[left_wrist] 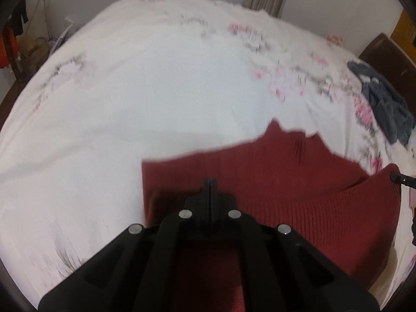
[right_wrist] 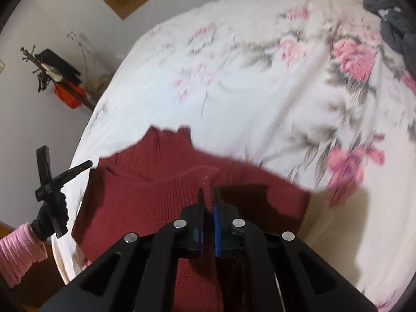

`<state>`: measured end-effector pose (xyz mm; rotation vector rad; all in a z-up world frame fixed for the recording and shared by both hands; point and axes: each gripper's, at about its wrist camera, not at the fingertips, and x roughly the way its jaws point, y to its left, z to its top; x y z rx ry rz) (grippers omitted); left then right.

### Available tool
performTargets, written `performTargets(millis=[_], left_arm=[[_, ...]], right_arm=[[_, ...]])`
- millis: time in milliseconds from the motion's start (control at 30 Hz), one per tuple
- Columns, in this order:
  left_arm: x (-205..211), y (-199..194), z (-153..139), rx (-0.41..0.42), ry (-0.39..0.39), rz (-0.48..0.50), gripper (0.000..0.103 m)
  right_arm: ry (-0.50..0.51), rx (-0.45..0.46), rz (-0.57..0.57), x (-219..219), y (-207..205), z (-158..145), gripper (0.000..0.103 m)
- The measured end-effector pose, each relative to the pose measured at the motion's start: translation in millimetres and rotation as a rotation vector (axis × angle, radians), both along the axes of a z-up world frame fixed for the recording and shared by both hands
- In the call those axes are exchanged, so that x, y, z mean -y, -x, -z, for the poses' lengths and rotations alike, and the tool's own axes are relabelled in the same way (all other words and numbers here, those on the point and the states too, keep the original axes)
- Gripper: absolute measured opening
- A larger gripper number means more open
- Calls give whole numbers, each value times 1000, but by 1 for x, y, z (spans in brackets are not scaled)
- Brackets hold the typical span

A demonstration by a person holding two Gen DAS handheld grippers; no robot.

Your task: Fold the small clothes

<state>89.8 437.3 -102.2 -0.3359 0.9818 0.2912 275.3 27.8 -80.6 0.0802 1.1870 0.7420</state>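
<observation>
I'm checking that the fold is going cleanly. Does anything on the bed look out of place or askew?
The red sweater looks fine, mid-fold, its hem pinched by the right gripper. The one stray thing is a dark garment lying crumpled at the far right edge of the floral bedsheet, apart from the sweater.

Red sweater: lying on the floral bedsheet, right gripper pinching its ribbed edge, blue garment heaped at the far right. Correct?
Not quite: the heaped garment is dark grey, as the left wrist view shows. The red sweater does lie on the floral bedsheet, with the right gripper pinching its ribbed edge.
</observation>
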Motion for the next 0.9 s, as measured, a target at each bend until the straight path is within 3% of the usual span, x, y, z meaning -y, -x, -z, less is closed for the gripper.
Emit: performTargets(millis=[100,200,333,433,533,600,667,833,867,900], left_arm=[[-11,-12,-14,45,-6,-43,0],[-19,-22,-12,37,17,-67,0],[-20,-20,2,-35,60,-45,0],[-19,-9,15,-91,55,-18,13],[-17,2,26,-136,56,18,30],[-14,8,34,-153,64,35,47],[-11,7,43,-184,58,46,52],[-4,-5,53,-221,29,53,63],[-2,-8,54,-223,18,54,63],[-1,-9,55,-223,10,57,59]], right_arm=[[-19,26,36,-1,-13,-8,5],[3,76,64,-3,-22,-9,2],[34,4,70,0,-28,12,2],[71,-13,38,1,-20,24,4],[73,-62,45,5,-17,37,16],[54,-105,59,9,-18,45,39],[35,-165,61,9,-19,55,53],[64,-220,4,-9,-13,78,53],[67,-218,-16,-15,-10,81,46],[76,-209,-32,-19,-8,82,31]])
